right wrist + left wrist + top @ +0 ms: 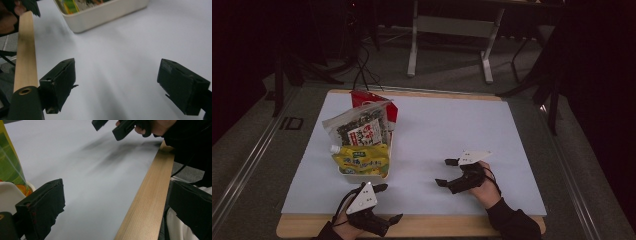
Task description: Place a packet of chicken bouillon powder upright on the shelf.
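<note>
Three packets stand crowded in the white tub (362, 174) near the left edge of the surface (437, 135): a yellow pouch (361, 160) at the front, a dark seaweed bag (358, 127) behind it and a red pack (377, 102) at the back. They lean on one another and rise well above the tub's low wall, so if you pull one out, its neighbours may tip over or come along. The tub looks light, and a sideways tug could slide it toward the near edge. Your left gripper (389, 202) sits at that near edge just in front of the tub, jaws apart and empty; one jaw hangs past the wooden rim, where it could catch as you lift. Your right gripper (446, 172) is in the near right part, well apart from the tub, jaws wide and holding nothing. Its reach across could cross your left gripper's path.
</note>
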### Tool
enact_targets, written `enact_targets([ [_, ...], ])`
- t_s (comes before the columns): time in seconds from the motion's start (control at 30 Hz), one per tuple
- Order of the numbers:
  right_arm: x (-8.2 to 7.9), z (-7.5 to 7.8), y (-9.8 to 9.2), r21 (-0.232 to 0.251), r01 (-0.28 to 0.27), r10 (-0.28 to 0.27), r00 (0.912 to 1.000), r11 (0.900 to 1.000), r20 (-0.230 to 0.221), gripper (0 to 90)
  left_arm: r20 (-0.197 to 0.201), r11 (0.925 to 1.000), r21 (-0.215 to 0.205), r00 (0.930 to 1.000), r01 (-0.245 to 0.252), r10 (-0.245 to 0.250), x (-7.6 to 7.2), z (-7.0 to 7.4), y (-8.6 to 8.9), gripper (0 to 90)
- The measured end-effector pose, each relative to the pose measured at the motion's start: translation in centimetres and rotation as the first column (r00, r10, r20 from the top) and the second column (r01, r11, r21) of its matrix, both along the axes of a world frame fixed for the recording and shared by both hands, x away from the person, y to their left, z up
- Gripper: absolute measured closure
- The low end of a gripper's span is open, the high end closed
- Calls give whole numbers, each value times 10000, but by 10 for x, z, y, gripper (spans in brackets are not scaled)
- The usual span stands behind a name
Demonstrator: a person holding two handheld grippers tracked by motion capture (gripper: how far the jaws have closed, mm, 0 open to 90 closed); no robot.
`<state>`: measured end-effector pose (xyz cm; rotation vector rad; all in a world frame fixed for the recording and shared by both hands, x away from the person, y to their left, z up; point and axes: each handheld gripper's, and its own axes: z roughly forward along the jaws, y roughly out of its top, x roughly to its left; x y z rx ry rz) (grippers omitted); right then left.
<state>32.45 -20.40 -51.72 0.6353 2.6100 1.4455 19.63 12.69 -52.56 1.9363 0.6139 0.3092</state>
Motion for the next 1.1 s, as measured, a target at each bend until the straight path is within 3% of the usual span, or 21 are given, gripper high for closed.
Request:
enact_targets([
  [0.17,-2,-5,-10,-274,227,-233,9995,9994,-231,158,46,10000,44,10000,-2,2,0,0,0,23],
  [0.53,-7,-13,-26,-691,487,-487,9988,9964,20,148,22,10000,39,10000,1,-1,0,-2,0,23],
  [0.83,-10,-15,-43,-402,723,-722,9974,9966,27,146,31,10000,31,10000,-1,1,0,-2,0,23],
  [1.1,-9,-15,-44,-196,600,-599,9982,9980,84,145,63,10000,87,10000,-20,20,0,-4,0,23],
])
